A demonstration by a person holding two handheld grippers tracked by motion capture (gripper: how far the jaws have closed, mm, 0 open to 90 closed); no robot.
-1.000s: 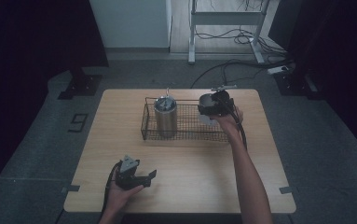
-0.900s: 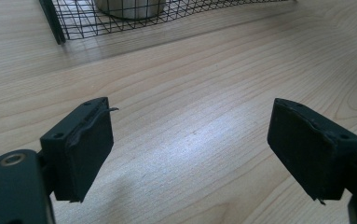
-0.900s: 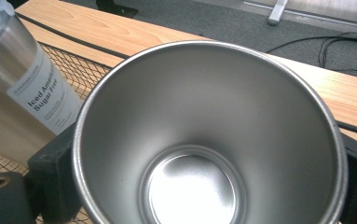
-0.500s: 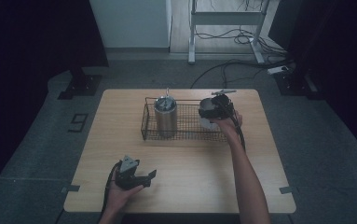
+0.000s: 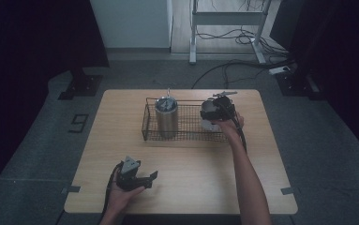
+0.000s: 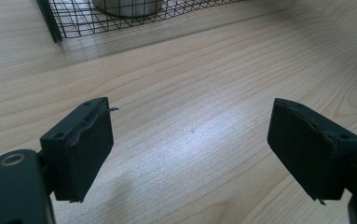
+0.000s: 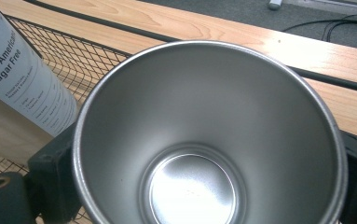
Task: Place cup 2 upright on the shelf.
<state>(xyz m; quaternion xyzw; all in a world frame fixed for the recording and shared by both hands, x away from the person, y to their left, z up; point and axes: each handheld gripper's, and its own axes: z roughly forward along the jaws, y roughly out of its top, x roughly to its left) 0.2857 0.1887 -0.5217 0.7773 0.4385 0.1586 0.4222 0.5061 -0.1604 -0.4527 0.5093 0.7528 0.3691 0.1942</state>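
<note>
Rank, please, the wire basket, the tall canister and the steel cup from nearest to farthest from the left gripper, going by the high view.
1. Wire basket: its front left corner lies up the table from the left gripper.
2. Tall canister: stands in the basket's left end.
3. Steel cup: at the basket's right end, clamped in the right gripper.

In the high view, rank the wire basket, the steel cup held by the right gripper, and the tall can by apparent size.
1. Wire basket, by far the widest.
2. and 3. Tall can and steel cup: unsure; the can looks slightly bigger, but the right gripper covers part of the cup.
</note>
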